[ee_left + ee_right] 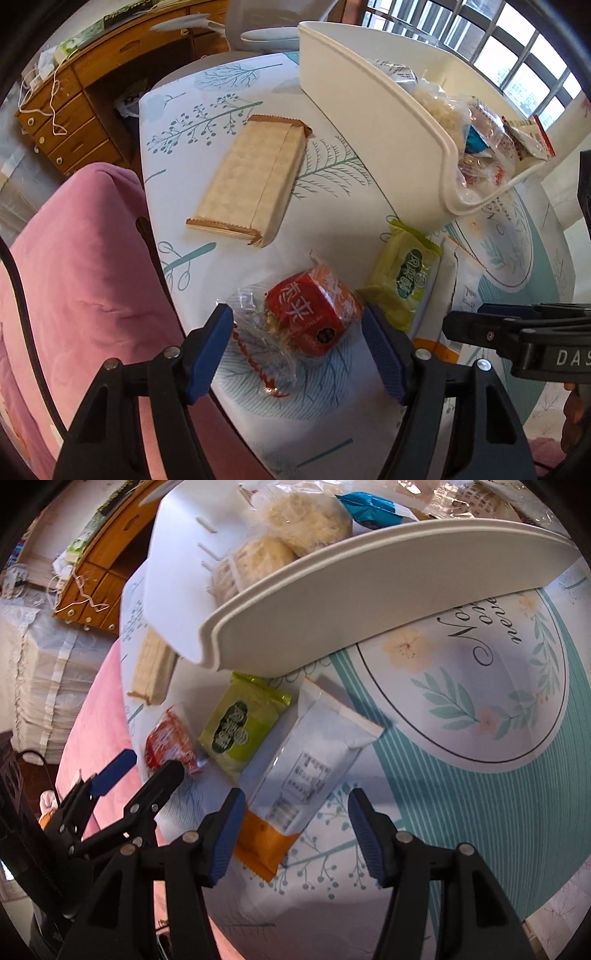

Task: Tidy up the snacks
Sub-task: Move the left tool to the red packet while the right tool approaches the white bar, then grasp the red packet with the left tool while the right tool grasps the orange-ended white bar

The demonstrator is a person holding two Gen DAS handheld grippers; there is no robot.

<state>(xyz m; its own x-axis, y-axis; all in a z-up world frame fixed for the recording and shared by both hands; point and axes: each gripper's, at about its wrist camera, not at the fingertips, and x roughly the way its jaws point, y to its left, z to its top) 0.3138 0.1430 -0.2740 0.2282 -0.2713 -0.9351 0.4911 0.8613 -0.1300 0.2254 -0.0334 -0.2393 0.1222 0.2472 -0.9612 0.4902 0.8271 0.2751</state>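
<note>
Snacks are lying loose on the leaf-patterned tablecloth (229,110) beside a white plastic bin (369,122) that is already holding several wrapped packets. The left gripper (297,345) is hanging spread wide around a red cube-shaped snack in clear crinkly wrap (310,317), its blue pads either side and seemingly not yet touching. The right gripper (295,834) is likewise gaping, pointing at a long white packet with an orange end (303,771), which is lying between a green foil pouch (243,727) and the teal striped part of the cloth. A tan paper-wrapped flat pack (251,177) is waiting farther off.

By my judgement, the step in hand is picking up the remaining packets. Next, the left jaws are needing to close on the red snack gently, since the slippery wrap could slide, then lift it over the bin's rim.
</note>
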